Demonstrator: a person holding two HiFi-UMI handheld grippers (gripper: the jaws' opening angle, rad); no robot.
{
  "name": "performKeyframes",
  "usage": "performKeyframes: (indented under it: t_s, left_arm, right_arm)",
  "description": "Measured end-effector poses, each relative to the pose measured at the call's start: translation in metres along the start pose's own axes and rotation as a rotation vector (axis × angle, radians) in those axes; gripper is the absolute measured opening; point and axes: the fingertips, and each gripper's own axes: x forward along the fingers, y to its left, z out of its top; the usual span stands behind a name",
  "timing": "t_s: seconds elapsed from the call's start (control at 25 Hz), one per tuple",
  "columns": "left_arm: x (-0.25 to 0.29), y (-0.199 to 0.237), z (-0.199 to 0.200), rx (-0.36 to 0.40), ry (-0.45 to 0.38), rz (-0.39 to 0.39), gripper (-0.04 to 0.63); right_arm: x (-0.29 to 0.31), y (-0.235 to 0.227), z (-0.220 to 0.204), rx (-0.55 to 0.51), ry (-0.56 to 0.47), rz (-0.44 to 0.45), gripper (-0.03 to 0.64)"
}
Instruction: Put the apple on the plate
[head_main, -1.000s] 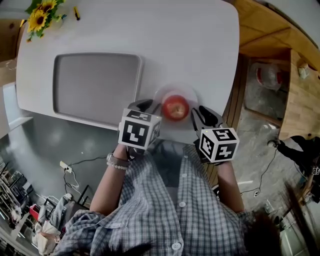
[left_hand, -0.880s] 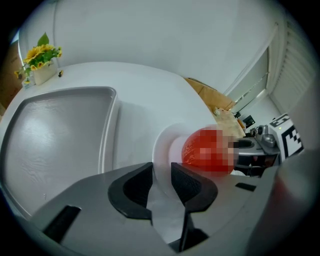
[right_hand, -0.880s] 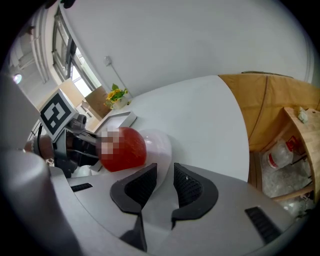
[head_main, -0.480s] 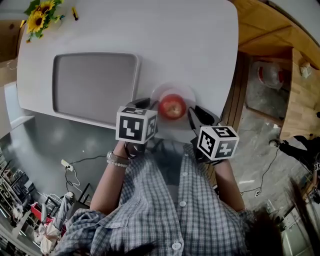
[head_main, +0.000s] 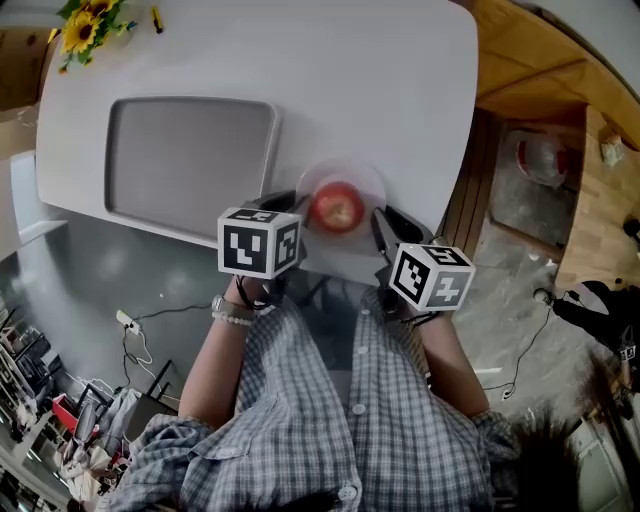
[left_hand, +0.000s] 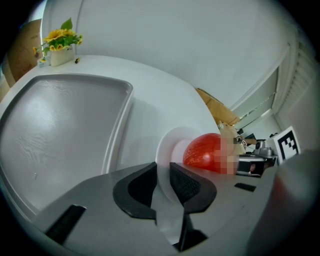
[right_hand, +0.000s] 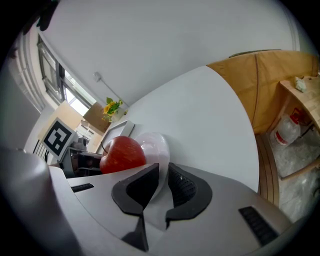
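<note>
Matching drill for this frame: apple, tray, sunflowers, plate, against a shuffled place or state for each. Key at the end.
Things:
1. apple
2. tray
3. sunflowers
4. plate

Places or states:
a. far left corner of the table
b. grey and empty
c. white, at the table's near edge
d. red, resting on the plate

Pairs: 1-d, 2-b, 3-a, 4-c

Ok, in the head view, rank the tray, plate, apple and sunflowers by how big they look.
Largest to smallest:
1. tray
2. plate
3. apple and sunflowers: about alike, and the picture's edge cuts the flowers, so I won't rank them.
</note>
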Motion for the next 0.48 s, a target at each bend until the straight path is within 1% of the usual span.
performKeyframes:
  t_s: [0.16,0.28,0.36,0.48]
  left_arm:
    - [0.001,0.002,-0.002,-0.069,0.027,-0.027,0.078]
    - [0.002,0.001,-0.001,-0.081,0.032,-0.049,0.075]
    - [0.002,-0.001,0.0,-0.095,0.042,-0.078,0.071]
    - [0.001,-0.008,0.004,-0.115,0.049,-0.119,0.063]
  right_arm:
    - [0.001,-0.001,-0.004,0.068,0.019,-0.013,0.063]
    - [0.001,-0.003,-0.004,0.115,0.032,-0.027,0.061]
    - [-0.002,-0.005,-0.005,0.16,0.039,-0.042,0.057]
    - [-0.01,-0.007,0.002,0.185,0.019,-0.069,0.055]
